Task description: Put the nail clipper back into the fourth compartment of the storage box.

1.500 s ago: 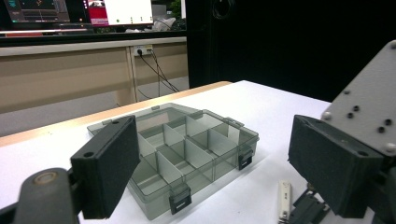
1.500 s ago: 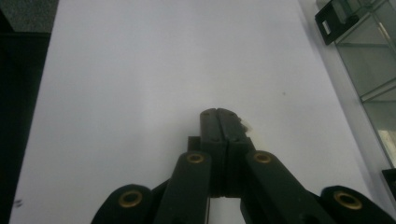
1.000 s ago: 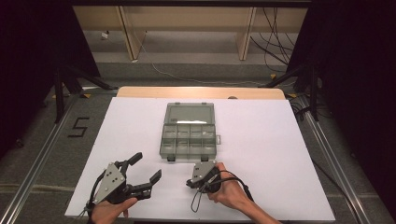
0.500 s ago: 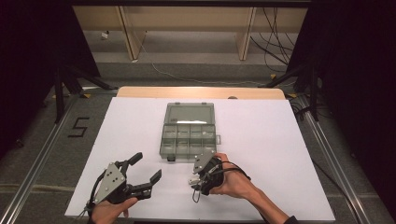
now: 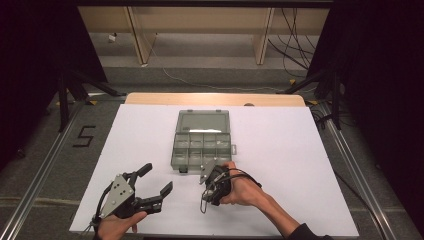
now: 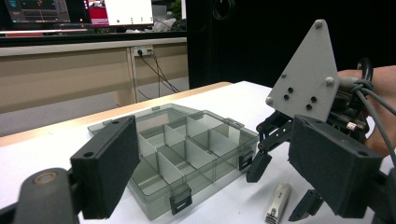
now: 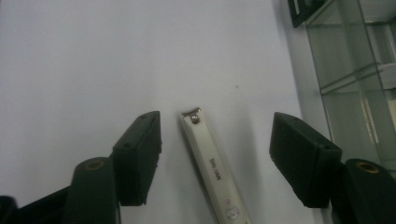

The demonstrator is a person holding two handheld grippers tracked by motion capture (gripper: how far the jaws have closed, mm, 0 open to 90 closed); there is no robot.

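On the floor to the left of the table a black number 5 (image 5: 84, 136) is marked, beside a metal rail (image 5: 40, 175) that runs along the table's left edge. The table (image 5: 280, 150) carries a white sheet; its bare wooden strip (image 5: 215, 99) shows along the far edge. Near the front left corner the left gripper (image 5: 156, 184) lies low in a hand, its jaws standing wide apart with nothing between them; in the left gripper view its two black pads (image 6: 109, 168) frame the box with clear space between.

At the middle of the table, closer to the front edge than the far one, sits a clear grey compartment box (image 5: 202, 140), lid folded back toward the far edge, its dividers bare and black latches on its front wall. Just in front of its front right corner the right gripper (image 5: 206, 172) points down at the sheet, held by the right hand (image 5: 240, 190). Its jaws have just been opening and now stand apart, pressing on nothing. Between them, flat on the white sheet and touching neither pad, lies a white nail clipper (image 7: 212, 168), just beside the box's wall.

Behind the table stand pale wooden shelf legs (image 5: 140, 35) with loose cables (image 5: 295, 45) on the floor, and dark curtains at both sides.
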